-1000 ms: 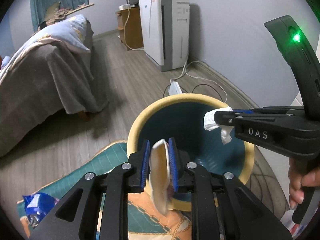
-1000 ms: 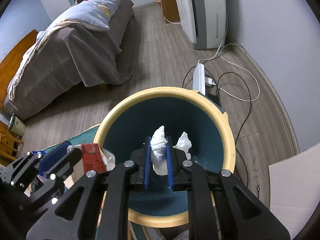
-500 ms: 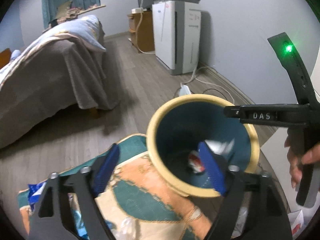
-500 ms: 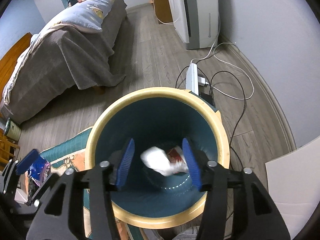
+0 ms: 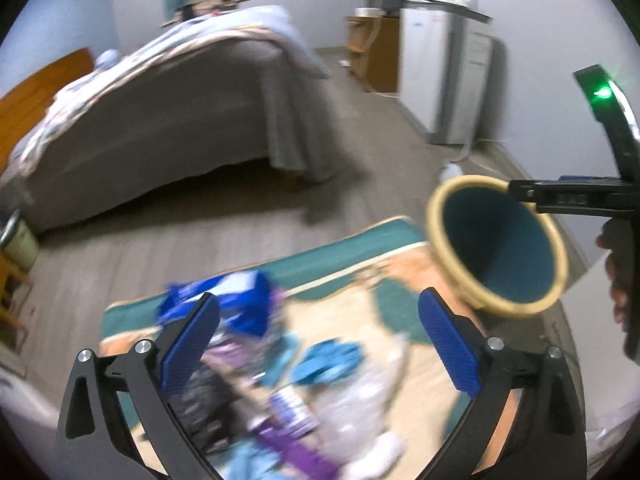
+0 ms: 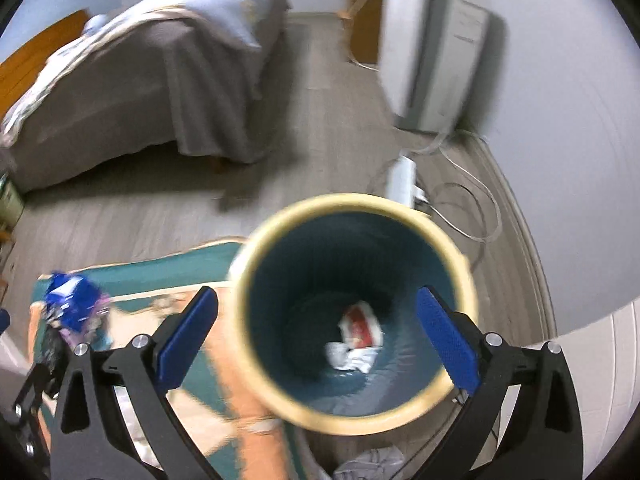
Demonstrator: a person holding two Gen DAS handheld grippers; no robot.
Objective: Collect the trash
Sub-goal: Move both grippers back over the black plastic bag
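Bedroom rug (image 5: 400, 248) litter lies beneath the left gripper (image 5: 320, 344), jaws opening empty.

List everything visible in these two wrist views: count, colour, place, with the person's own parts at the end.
bin: one, teal with cream rim, on the floor at the rug's edge
trash in bin: a few pieces, white and red, at the bottom
rug: one, teal and orange, on the floor
loose trash: several blurred pieces, blue, purple, white, on the rug
bed: one, grey cover, behind the rug
white appliance: one, against the wall
power strip: one, white, with cables, behind the bin
left gripper: black with blue pads, opening, empty, over the rug
right gripper: same, opening, empty, over the bin
hand: one, on the right gripper's handle
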